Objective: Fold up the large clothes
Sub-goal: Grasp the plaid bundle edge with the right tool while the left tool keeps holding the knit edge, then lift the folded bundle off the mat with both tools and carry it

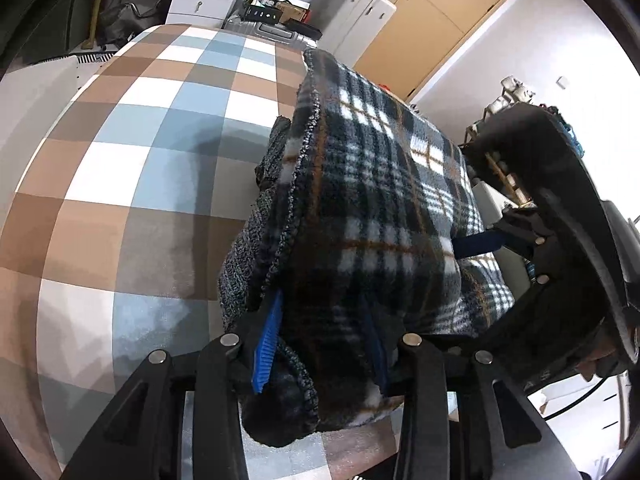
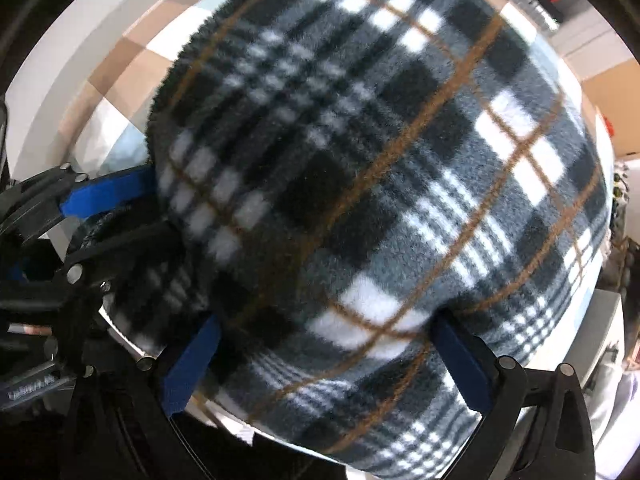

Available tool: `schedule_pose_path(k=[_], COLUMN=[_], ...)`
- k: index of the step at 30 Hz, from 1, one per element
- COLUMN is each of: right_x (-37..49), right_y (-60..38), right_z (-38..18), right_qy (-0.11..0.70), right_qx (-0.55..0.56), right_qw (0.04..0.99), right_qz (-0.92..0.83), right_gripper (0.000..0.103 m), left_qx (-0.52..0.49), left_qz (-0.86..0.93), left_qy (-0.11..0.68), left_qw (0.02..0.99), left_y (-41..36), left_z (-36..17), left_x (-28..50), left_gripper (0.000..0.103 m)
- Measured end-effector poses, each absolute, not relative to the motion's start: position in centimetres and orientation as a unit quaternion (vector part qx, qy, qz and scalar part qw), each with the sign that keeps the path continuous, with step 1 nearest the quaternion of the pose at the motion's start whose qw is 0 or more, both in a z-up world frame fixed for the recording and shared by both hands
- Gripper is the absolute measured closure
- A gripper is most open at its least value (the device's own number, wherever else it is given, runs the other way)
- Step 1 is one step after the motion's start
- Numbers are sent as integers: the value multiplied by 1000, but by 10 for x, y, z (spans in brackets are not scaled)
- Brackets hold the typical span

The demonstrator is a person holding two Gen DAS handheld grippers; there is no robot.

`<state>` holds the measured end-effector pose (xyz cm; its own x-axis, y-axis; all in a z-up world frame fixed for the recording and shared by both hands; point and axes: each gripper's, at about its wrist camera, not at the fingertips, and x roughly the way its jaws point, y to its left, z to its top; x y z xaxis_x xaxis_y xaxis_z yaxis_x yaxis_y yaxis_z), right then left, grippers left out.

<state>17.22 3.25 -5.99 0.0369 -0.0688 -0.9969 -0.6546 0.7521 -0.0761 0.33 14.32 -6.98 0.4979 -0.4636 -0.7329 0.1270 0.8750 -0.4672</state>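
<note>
Plaid fleece garment (image 1: 376, 216) runs lower centre to upper centre, both grippers (image 1: 320, 344) (image 2: 328, 364) clamped on it — open checkered surface (image 1: 132, 168) left.

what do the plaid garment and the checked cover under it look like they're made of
Dark plaid garment: looks like thick fleece, matte and fuzzy, with a curly sherpa-like lining at its edge. Brown, blue and white checked cover: smooth, flat woven or printed cloth, probably; slight sheen.

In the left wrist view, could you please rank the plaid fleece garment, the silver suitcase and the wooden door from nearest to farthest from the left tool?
1. Plaid fleece garment: between the left tool's blue fingers, on the checked cloth.
2. Silver suitcase: beyond the table's far edge, upper centre.
3. Wooden door: back wall, upper right.
</note>
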Motion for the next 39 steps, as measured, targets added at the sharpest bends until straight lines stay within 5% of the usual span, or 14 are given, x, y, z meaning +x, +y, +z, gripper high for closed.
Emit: schedule_pose_path(k=[8, 9, 11, 18, 26, 30, 39], right_x=[175, 176, 179, 190, 199, 198, 211], right_y=[-78, -97, -132, -195, -202, -203, -188], right_z=[16, 16, 3, -65, -99, -99, -100], right_qy=[611, 602, 595, 576, 578, 588, 588], right_qx=[-3, 25, 78, 221, 297, 264, 279], right_qw=[737, 746, 752, 728, 677, 672, 661], right_qz=[290, 284, 274, 300, 346, 364, 374], right_gripper=[0, 0, 0, 0, 0, 0, 0], left_qx=[-191, -215, -230, -199, -183, -136, -274], left_qz=[-207, -214, -202, -158, -149, -145, -227], left_qy=[507, 508, 514, 560, 606, 617, 655], left_qw=[815, 806, 802, 789, 760, 762, 666], left_y=[152, 157, 162, 158, 152, 146, 172], left_z=[-50, -46, -42, -48, -65, -69, -113], left_x=[0, 3, 10, 45, 65, 77, 104], left_gripper=[70, 63, 45, 44, 43, 18, 18])
